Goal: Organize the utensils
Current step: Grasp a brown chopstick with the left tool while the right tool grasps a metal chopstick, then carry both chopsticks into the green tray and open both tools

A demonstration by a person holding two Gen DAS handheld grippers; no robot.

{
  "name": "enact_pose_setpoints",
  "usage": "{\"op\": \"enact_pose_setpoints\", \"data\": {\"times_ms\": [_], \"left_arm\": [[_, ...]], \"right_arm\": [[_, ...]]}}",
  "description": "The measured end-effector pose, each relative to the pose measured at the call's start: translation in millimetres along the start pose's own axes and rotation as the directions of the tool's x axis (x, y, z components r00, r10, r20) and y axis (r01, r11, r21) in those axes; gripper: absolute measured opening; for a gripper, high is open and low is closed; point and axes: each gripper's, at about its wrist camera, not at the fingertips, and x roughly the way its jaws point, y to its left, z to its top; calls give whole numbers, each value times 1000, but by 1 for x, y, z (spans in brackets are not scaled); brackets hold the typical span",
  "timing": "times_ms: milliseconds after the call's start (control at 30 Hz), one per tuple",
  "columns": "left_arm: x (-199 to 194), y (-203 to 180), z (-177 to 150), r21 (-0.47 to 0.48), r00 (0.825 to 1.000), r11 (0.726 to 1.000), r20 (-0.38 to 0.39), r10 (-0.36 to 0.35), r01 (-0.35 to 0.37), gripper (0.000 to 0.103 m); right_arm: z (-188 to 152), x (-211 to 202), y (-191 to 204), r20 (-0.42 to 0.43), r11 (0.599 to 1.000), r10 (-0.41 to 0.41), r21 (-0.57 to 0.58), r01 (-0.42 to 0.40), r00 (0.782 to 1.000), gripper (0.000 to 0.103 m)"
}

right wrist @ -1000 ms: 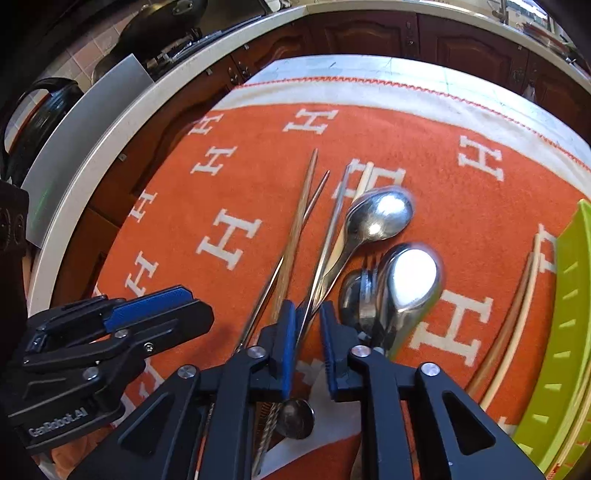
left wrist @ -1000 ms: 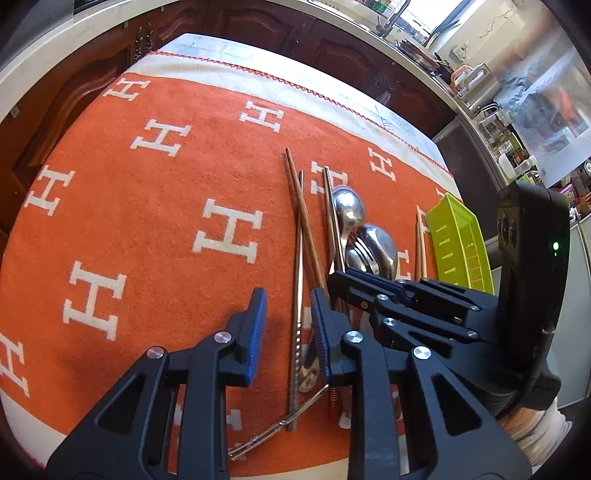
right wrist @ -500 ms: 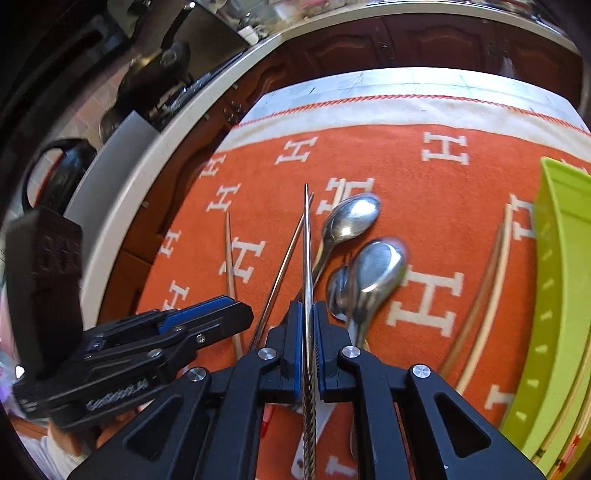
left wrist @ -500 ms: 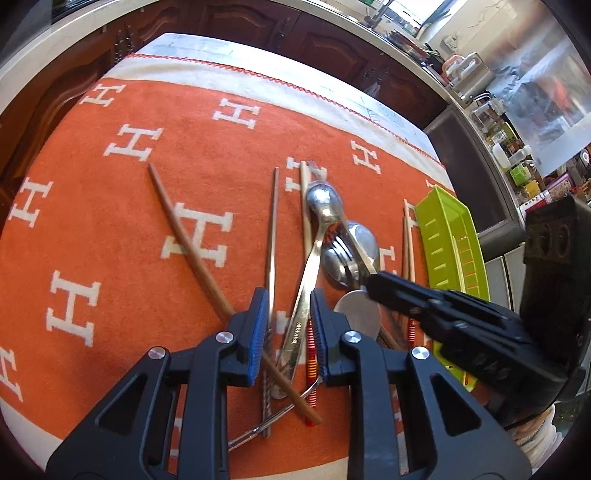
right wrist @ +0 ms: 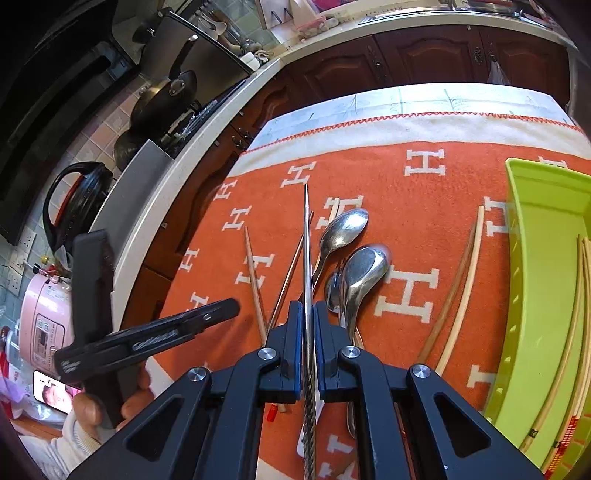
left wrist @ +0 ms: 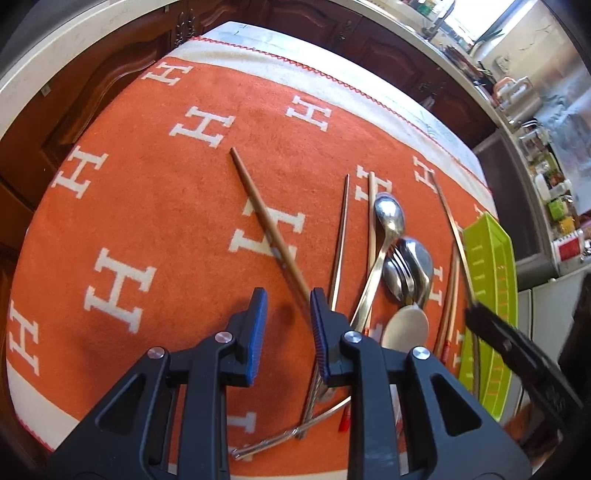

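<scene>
My right gripper [right wrist: 306, 325] is shut on a metal chopstick [right wrist: 306, 243] and holds it lifted, pointing away from me; that chopstick shows in the left wrist view [left wrist: 452, 221], above the cloth near the green tray [left wrist: 491, 295]. My left gripper [left wrist: 284, 321] is open and empty, low over the orange cloth [left wrist: 155, 206], just left of the utensil pile. A brown wooden chopstick [left wrist: 266, 221] lies diagonally ahead of it. Spoons [left wrist: 388, 218] and a fork [left wrist: 402, 266] lie in the pile. The green tray [right wrist: 543, 280] holds several chopsticks [right wrist: 570, 332].
A pale chopstick pair [right wrist: 458, 280] lies beside the tray's left wall. A second metal chopstick [left wrist: 341, 229] and a red-ended one [left wrist: 448, 314] lie on the cloth. Dark cabinets [left wrist: 332, 26] and a counter with pans [right wrist: 162, 99] ring the table.
My right gripper closed on the metal chopstick and lifted it toward the green tray. The brown chopstick was knocked diagonal. My left gripper shifted left and stayed open.
</scene>
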Motion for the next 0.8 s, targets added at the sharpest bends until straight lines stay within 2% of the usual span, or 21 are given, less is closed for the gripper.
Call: {"op": "enact_pose_setpoints", "data": {"times_ms": [167, 300, 367, 433, 600, 700, 800], "left_arm": [[18, -21, 4, 18, 991, 991, 5, 131, -131, 21], [27, -32, 1, 57, 980, 979, 41, 195, -197, 21], [28, -36, -1, 67, 977, 976, 55, 204, -207, 10], [26, -33, -2, 65, 979, 978, 53, 196, -200, 5], [8, -34, -8, 93, 988, 984, 52, 149, -153, 4], [-17, -54, -19, 157, 994, 983, 65, 89, -98, 4], [-41, -82, -28, 228, 998, 974, 64, 1, -15, 4]], "right_arm": [[-6, -18, -3, 27, 1000, -9, 3, 9, 1000, 6], [-15, -33, -6, 44, 1000, -9, 14, 8, 999, 6], [-19, -43, -10, 55, 1000, -6, 21, 5, 998, 6], [-24, -52, -13, 65, 999, -6, 33, 4, 998, 6], [-37, -76, -26, 96, 997, -7, 79, 0, 995, 6], [-45, -96, -37, 128, 994, -23, 107, 9, 992, 6], [-53, -120, -50, 164, 989, -48, 144, 24, 985, 6]]}}
